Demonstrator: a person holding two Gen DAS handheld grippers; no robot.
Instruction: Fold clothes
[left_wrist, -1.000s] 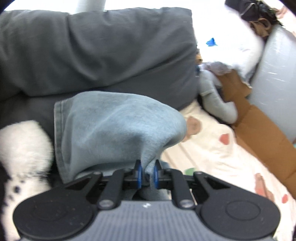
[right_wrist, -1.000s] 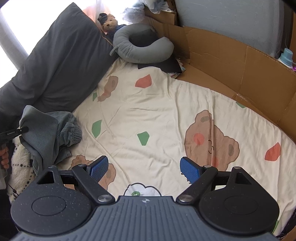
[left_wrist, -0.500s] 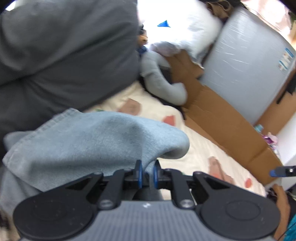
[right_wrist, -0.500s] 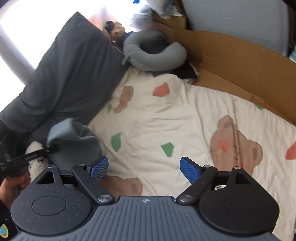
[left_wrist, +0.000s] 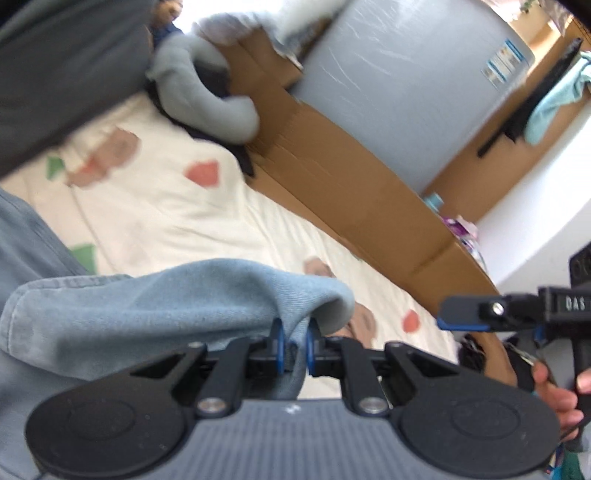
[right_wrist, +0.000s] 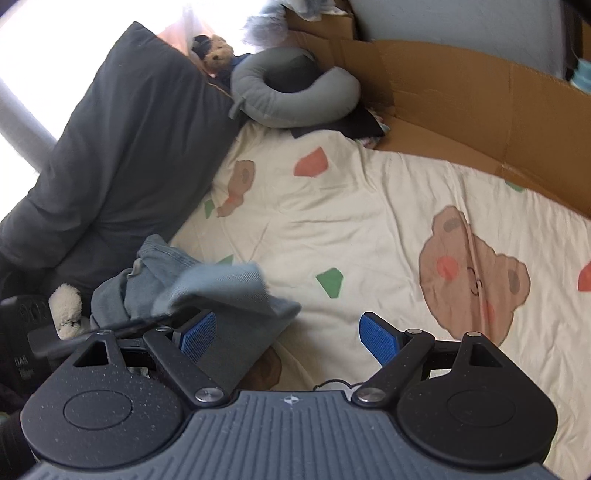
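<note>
A light blue denim garment (left_wrist: 155, 314) hangs bunched from my left gripper (left_wrist: 293, 347), which is shut on a fold of its fabric. In the right wrist view the same denim garment (right_wrist: 221, 291) is lifted over the left part of the cream bear-print sheet (right_wrist: 369, 229), its lower end trailing on a heap at the left. My right gripper (right_wrist: 286, 336) is open, its blue pads (right_wrist: 376, 338) bare, with the cloth just beyond its left pad. The right gripper (left_wrist: 465, 317) also shows at the right edge of the left wrist view, held by a hand (left_wrist: 554, 391).
A big dark grey pillow (right_wrist: 122, 166) lies along the left. A grey neck pillow (right_wrist: 291, 96) and a teddy bear (right_wrist: 218, 55) sit at the far end. Brown cardboard (right_wrist: 461, 99) walls the right side. A white fluffy toy (right_wrist: 66, 306) lies by the heap.
My left gripper has carried the denim up and rightward over the sheet, swinging its view toward the cardboard and the right gripper. The right gripper stays open, now close to the cloth.
</note>
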